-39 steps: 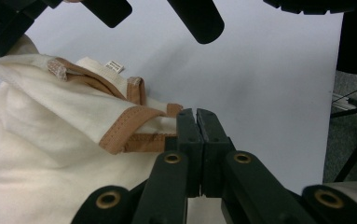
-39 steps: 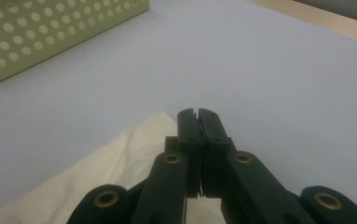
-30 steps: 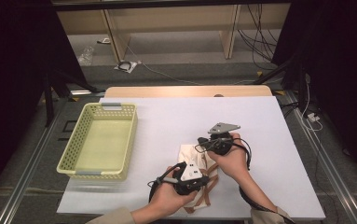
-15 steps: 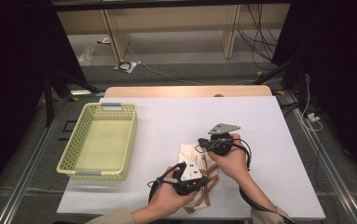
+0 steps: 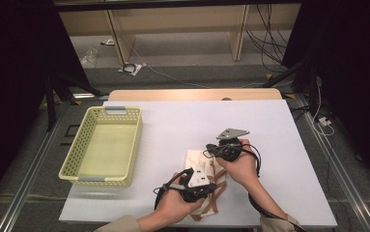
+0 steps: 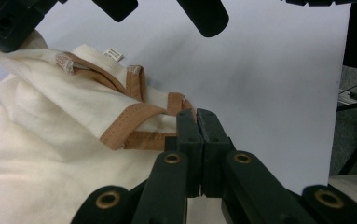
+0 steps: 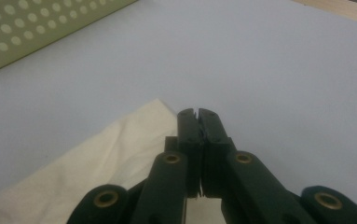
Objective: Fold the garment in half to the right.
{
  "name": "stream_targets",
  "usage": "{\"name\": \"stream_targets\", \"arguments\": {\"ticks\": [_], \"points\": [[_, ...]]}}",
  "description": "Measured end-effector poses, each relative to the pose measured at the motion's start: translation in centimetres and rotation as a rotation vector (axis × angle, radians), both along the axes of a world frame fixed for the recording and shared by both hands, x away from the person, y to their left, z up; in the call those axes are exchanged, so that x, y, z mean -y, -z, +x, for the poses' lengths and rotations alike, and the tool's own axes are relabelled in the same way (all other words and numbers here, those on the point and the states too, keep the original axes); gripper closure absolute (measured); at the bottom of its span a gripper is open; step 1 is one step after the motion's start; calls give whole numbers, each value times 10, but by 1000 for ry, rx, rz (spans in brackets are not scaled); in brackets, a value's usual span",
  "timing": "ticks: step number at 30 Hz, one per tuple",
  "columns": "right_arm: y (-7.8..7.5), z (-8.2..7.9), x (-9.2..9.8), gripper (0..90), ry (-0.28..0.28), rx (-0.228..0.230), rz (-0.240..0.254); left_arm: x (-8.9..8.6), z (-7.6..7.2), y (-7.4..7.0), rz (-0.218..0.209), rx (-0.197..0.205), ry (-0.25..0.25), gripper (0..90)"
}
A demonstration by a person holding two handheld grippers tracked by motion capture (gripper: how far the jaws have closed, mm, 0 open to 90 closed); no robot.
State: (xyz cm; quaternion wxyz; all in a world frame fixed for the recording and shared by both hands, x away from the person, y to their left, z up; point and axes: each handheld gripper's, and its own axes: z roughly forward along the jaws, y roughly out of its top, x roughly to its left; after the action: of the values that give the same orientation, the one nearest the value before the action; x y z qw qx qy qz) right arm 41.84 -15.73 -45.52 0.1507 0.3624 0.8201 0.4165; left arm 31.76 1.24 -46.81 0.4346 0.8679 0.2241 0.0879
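**Both grippers pinched on a cream garment, lower centre of the table**

Step in hand, as I judge it: folding or straightening the cream garment (image 5: 206, 169), which lies on the white table (image 5: 173, 130) at lower centre of the high view, well apart from the basket.

- Left gripper (image 6: 197, 122): jaws pressed together at the tan-bound hem; cloth appears nipped between them.
- Right gripper (image 7: 197, 115): jaws likewise together, sitting on a plain corner of the fabric at centre frame.
- To do it well: keep both pinches at the edges, lift evenly so the cloth hangs taut between them, and lay it down without dragging the lower layers.

Materials and shapes:
- Garment: soft, matte knit, loosely rumpled; tan ribbed binding (image 6: 129, 116) with visible stitching; a small white label (image 6: 112, 54) at upper left.
- Basket (image 5: 106, 145): pale yellow-green plastic, rectangular, perforated walls, left of frame.
- Table: smooth, flat, faintly reflective.
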Motion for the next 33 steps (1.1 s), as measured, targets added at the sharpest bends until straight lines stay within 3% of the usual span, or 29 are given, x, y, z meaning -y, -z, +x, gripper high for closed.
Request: {"name": "stream_targets", "arguments": {"ticks": [33], "points": [[8,3,8,888,16,-52,-17,4,4,11,19,-35,-3,883]]}}
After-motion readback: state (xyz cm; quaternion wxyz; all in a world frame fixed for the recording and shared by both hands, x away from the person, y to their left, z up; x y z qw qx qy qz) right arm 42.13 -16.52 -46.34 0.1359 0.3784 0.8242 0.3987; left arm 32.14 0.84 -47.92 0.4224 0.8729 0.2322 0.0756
